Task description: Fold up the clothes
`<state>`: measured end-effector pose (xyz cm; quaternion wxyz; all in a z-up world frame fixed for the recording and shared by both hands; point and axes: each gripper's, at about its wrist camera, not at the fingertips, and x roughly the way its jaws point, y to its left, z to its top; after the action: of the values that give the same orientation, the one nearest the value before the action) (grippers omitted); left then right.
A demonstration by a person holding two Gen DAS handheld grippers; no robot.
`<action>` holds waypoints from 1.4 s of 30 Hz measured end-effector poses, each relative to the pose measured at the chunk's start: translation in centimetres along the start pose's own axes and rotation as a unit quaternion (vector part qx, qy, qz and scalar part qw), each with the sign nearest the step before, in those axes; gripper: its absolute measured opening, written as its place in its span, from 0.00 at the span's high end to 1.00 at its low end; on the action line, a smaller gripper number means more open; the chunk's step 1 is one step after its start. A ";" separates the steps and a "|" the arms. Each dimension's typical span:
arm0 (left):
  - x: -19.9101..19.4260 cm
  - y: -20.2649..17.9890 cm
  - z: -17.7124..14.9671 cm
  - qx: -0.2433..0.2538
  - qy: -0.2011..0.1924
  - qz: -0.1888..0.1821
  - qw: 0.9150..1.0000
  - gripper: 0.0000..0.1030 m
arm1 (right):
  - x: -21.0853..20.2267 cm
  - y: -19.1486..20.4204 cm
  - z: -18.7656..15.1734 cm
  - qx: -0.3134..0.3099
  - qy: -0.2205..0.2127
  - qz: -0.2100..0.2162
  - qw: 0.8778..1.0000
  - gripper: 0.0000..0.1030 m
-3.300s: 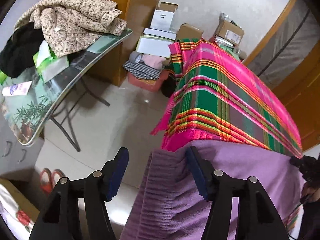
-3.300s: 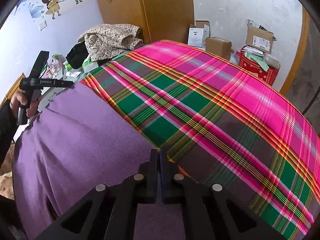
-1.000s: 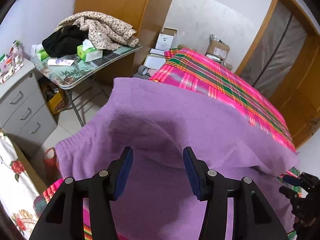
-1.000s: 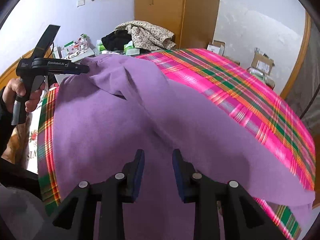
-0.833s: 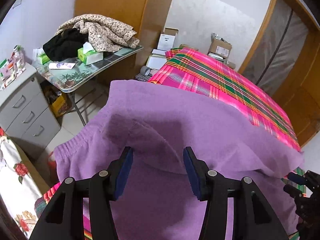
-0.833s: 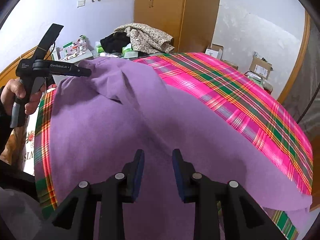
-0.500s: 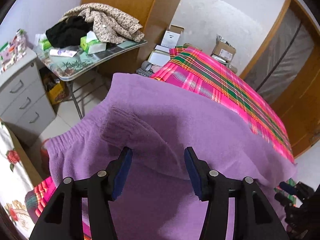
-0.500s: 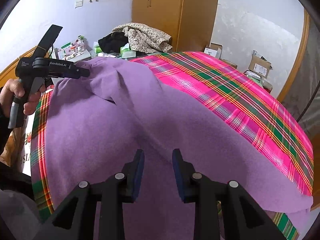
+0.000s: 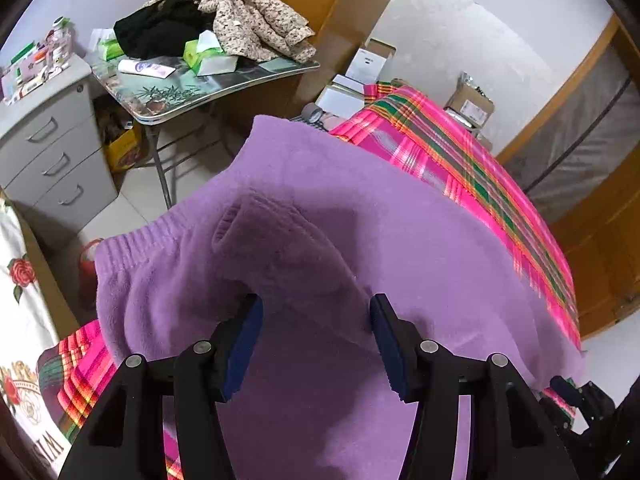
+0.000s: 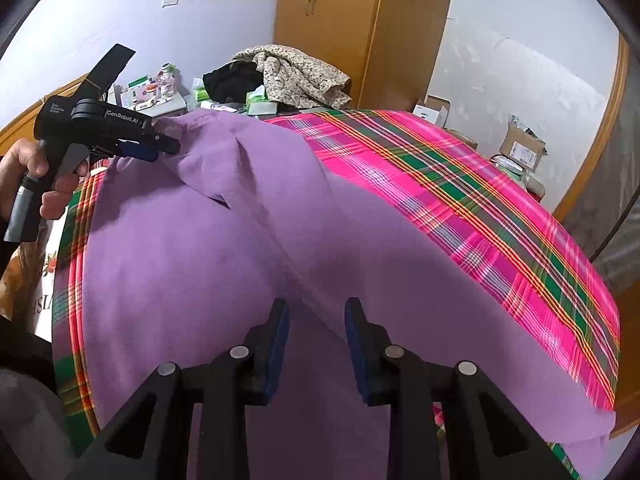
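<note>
A purple knit sweater (image 9: 400, 240) lies spread over the pink and green plaid bed cover (image 9: 460, 152). Its ribbed hem (image 9: 132, 240) hangs at the bed's left edge. My left gripper (image 9: 314, 336) stands open just behind a raised fold (image 9: 272, 240) of the sweater, holding nothing. In the right wrist view my right gripper (image 10: 316, 328) is open over the sweater (image 10: 180, 260), astride a crease. At the left of that view a hand (image 10: 32, 164) holds the left gripper (image 10: 168, 147) against the sweater's far bunched edge. The right gripper (image 9: 576, 396) shows at the lower right corner.
A glass-topped folding table (image 9: 224, 92) beside the bed carries a pile of clothes (image 9: 240, 16) and tissue packs. A grey drawer cabinet (image 9: 48, 152) stands at the left. Cardboard boxes (image 9: 372, 64) line the far wall. A wooden wardrobe (image 10: 360, 32) stands behind the table.
My right gripper, shut on the sweater 3.3 s ago, is now open, and the sweater lies across the bed. Over the last second the left gripper crept forward toward the raised fold.
</note>
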<state>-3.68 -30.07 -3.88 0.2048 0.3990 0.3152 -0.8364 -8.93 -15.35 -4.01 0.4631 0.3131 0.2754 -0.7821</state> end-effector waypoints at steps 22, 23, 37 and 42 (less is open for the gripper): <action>-5.8 -1.8 1.3 0.111 -0.071 -0.031 0.991 0.97 | -4.6 -0.3 2.7 -0.016 -0.037 0.014 0.999 0.98; -6.4 -1.8 1.4 0.120 -0.078 -0.035 0.989 0.97 | -5.5 0.0 2.7 -0.017 -0.043 0.019 0.999 0.98; -5.3 4.1 -0.8 0.097 -0.042 -0.033 0.994 0.97 | -1.9 6.8 -2.3 -0.017 0.031 0.110 0.993 0.98; -6.1 5.3 -1.0 0.081 -0.053 -0.035 0.995 0.97 | -3.5 6.9 -2.1 -0.012 0.017 0.119 0.993 0.98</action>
<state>3.64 -32.65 -1.44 0.1589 0.3576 0.2491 -0.8859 -0.97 -14.80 -3.70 0.5520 0.3513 0.2528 -0.7127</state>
